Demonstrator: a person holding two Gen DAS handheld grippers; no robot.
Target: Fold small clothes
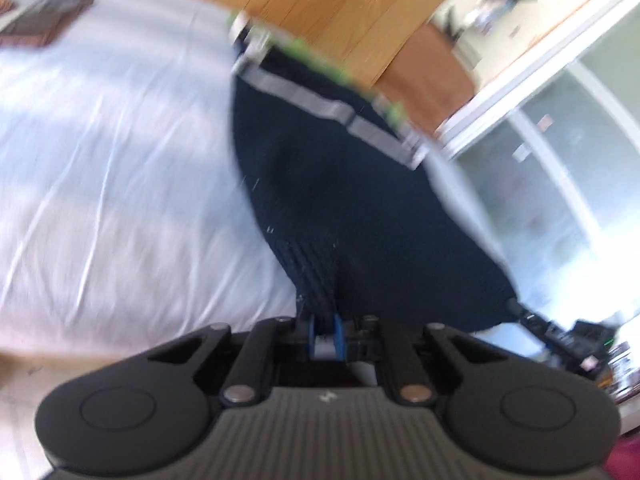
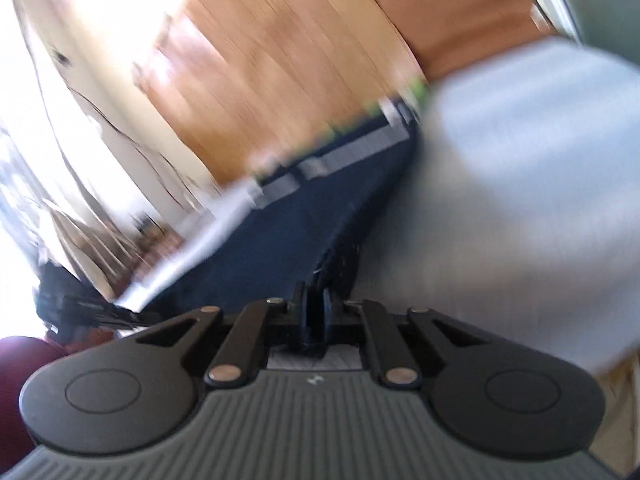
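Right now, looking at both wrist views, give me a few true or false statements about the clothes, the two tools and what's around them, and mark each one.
1. The left tool is shut on the dark navy garment. True.
2. The right tool is open and holds nothing. False: it is shut on the same garment's edge.
3. The garment has a grey waistband with a green trim. True.
4. The garment lies over a bare wooden tabletop. False: a pale sheet is under it; the wood floor lies beyond.
5. A dark flat object sits on the sheet at the far left of the left wrist view. True.
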